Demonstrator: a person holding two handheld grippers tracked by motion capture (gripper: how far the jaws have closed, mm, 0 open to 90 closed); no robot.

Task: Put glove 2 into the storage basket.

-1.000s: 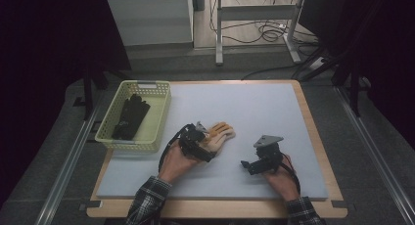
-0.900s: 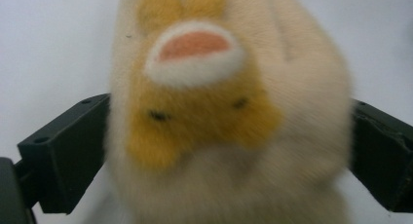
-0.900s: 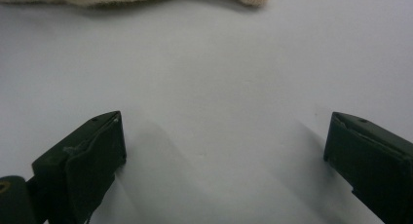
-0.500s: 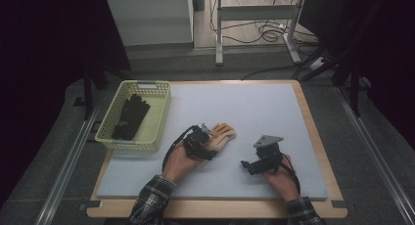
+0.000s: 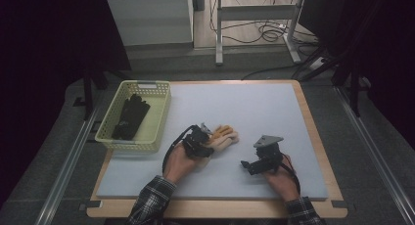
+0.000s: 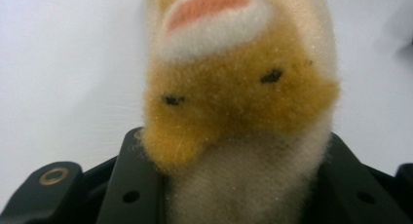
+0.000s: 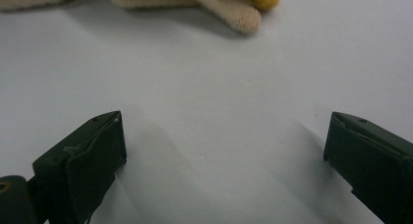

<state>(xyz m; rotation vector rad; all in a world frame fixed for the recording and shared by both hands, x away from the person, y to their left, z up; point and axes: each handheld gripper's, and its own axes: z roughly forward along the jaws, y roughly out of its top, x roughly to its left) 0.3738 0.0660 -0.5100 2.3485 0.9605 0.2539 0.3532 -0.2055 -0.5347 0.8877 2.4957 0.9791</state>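
- Plush toy [image 5: 222,137] lying near the middle of the bench [image 5: 254,107], on the pale blue-grey mat, long axis running roughly from the left gripper [image 5: 203,142] toward the far right, free end pointing that way.
- Fuzzy pile, orange-tan over cream-white; in the left gripper view the plush toy [image 6: 234,97] shows two small dark stitched marks on the orange patch and a pink-orange patch ringed in white farther out. Possibly a face, but too close and blurred to be sure.
- Left gripper's fingers [image 6: 141,185] closed in on the cream end of the toy, one black finger pressed against each side of it; toy resting on the mat beyond them.
- Right gripper [image 5: 257,164] held low over the mat, near the toy's right side but apart from it; fingers [image 7: 92,156] spread wide with bare mat between them.
- Cream tip and a bit of yellow of the plush toy [image 7: 234,9] at the top edge of the right gripper view, well ahead of those fingers.
- Pale yellow-green plastic basket [image 5: 156,122] with slotted walls, rectangular, at the bench's left edge, partly overhanging it.
- Inside the basket, a dark, limp black item [image 5: 129,115], seemingly soft, lying lengthwise.
- Bench top: smooth matte mat on a light wooden board.
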